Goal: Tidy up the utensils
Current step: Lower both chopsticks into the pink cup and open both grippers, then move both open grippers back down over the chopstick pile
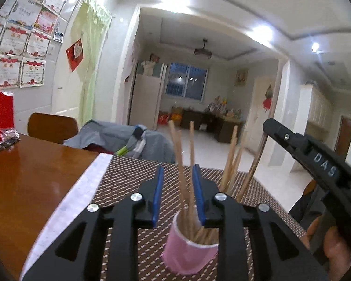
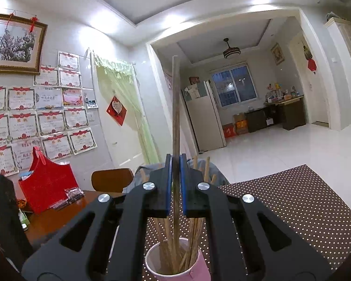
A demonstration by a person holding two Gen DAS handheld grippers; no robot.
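Note:
A pink cup (image 1: 189, 253) stands on the dotted brown mat (image 1: 133, 178) and holds several wooden chopsticks (image 1: 231, 164). My left gripper (image 1: 178, 175) is open, its blue pads either side of the cup's rim and two chopsticks, not pressing them. In the right wrist view the cup (image 2: 175, 267) sits just below my right gripper (image 2: 175, 161), which is shut on one darker chopstick (image 2: 175, 107) held upright with its lower end in the cup. The right gripper's body (image 1: 316, 159) shows at the right of the left wrist view.
The mat lies on a wooden table (image 1: 23, 171). A red box (image 2: 46, 182) and a small packet (image 2: 72, 193) sit at the table's far left. A wooden chair (image 2: 112, 179) and a grey garment (image 1: 119, 140) are behind the table.

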